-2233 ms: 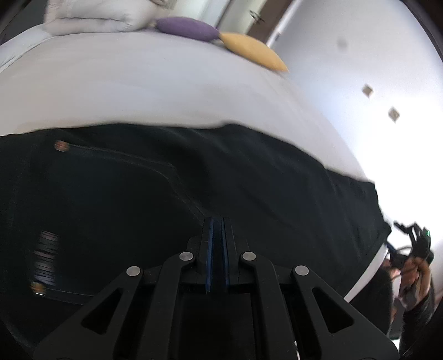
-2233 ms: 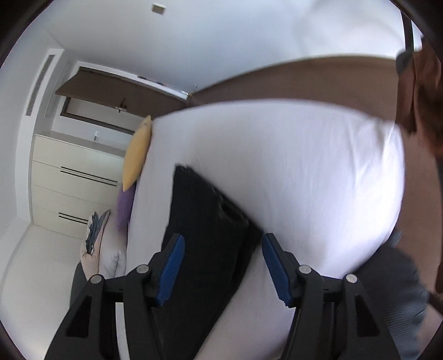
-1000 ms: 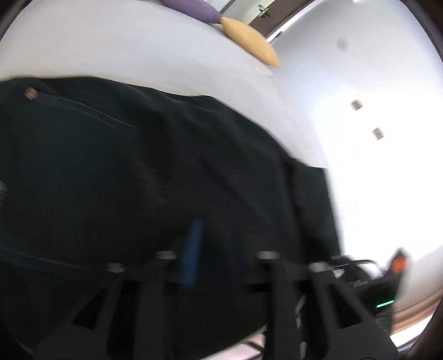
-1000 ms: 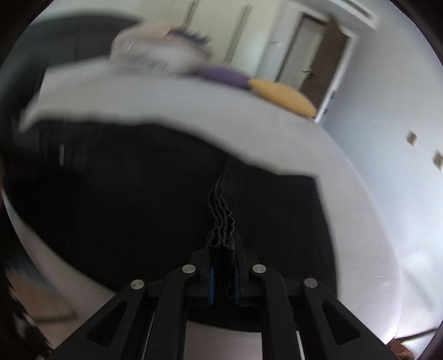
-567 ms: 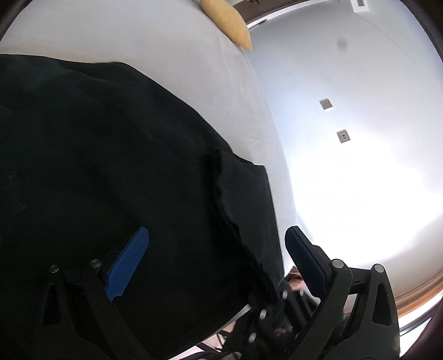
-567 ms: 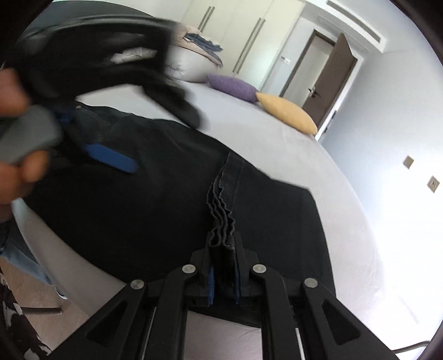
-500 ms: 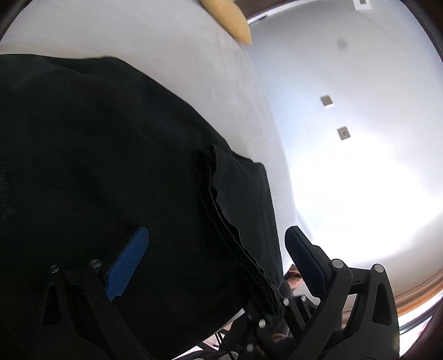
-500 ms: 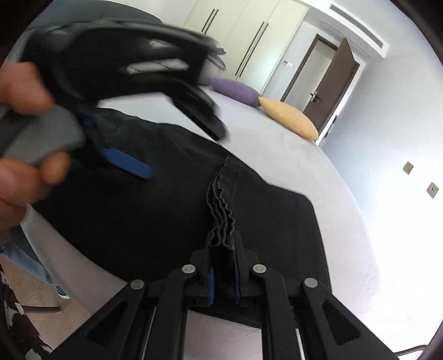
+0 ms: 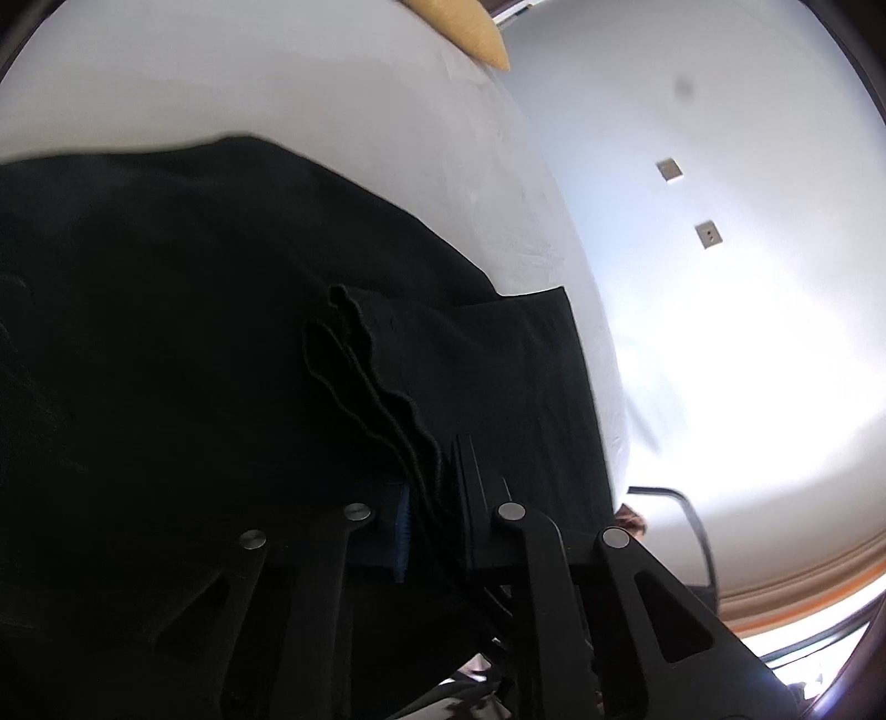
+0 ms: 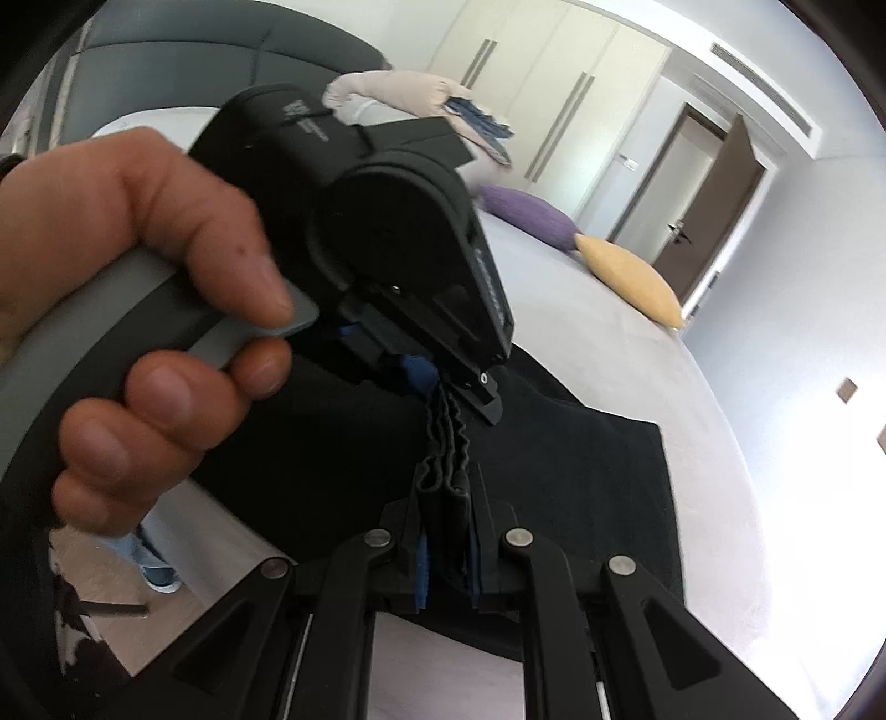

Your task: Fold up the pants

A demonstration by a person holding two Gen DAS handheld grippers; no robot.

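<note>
Left wrist view, room: the white-sheeted bed (image 9: 277, 83) lies bare beyond the cloth up to a yellow cushion (image 9: 470, 27); its right edge curves down beside a pale wall.
Left wrist view, cloth: the black folded pants (image 9: 194, 360) cover the near bed, their right edge close to the mattress edge, and a wavy stack of hem layers runs down into the tool.
Left wrist view, tool: the left tool (image 9: 432, 515) has its jaws closing, the hem stack between them (pads nearly hidden by fabric).
Right wrist view, room: bare sheet stretches right of the pants and back to a purple cushion (image 10: 526, 216) and the yellow one; floor shows at lower left past the bed edge.
Right wrist view, cloth: the same hem ridge spans the short gap between both tools.
Right wrist view, tool: the right tool (image 10: 446, 543) is pinching the bunched hem; a hand (image 10: 138, 310) grips the left tool's grey handle just ahead.
</note>
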